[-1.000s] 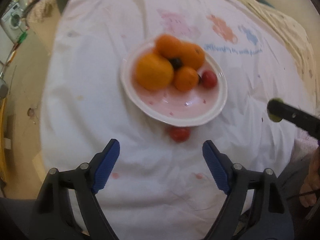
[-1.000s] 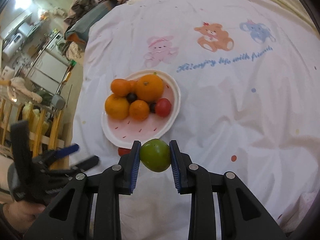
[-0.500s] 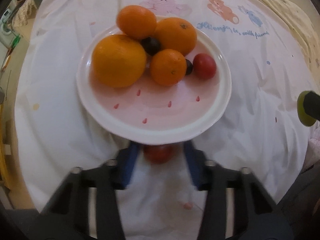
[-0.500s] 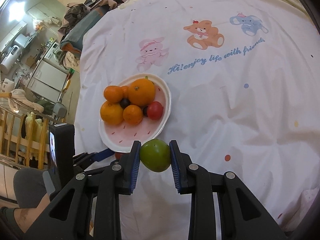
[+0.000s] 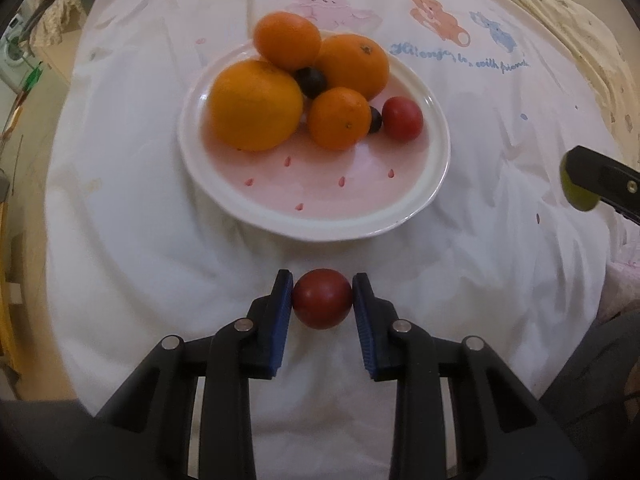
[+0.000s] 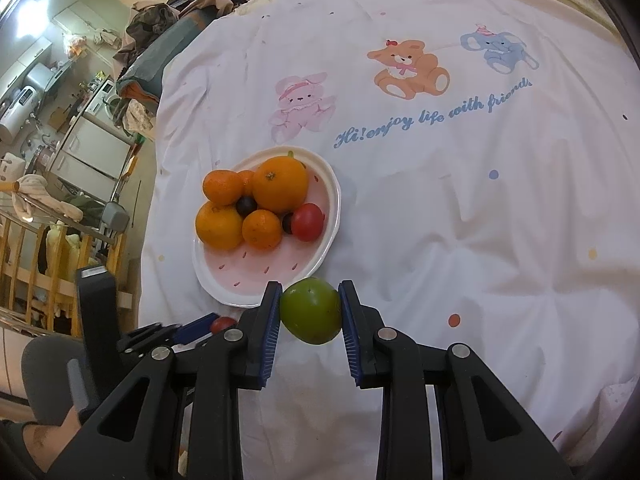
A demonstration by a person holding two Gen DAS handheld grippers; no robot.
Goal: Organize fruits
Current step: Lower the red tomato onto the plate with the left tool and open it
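Note:
A white and pink plate lies on the white printed bedsheet. It holds several oranges, two dark grapes and a red tomato. My left gripper is shut on a second red tomato just in front of the plate's near rim. My right gripper is shut on a green fruit, held above the sheet at the plate's near right. The left gripper shows in the right wrist view, the right gripper in the left.
The bed's left edge drops to a cluttered room with a wooden rail. A cream blanket lies at the far right. The sheet stretches to the right of the plate.
My left gripper came down to the tomato in front of the plate and shut on it. My right gripper kept hold of the green fruit and drew back a little from the plate.

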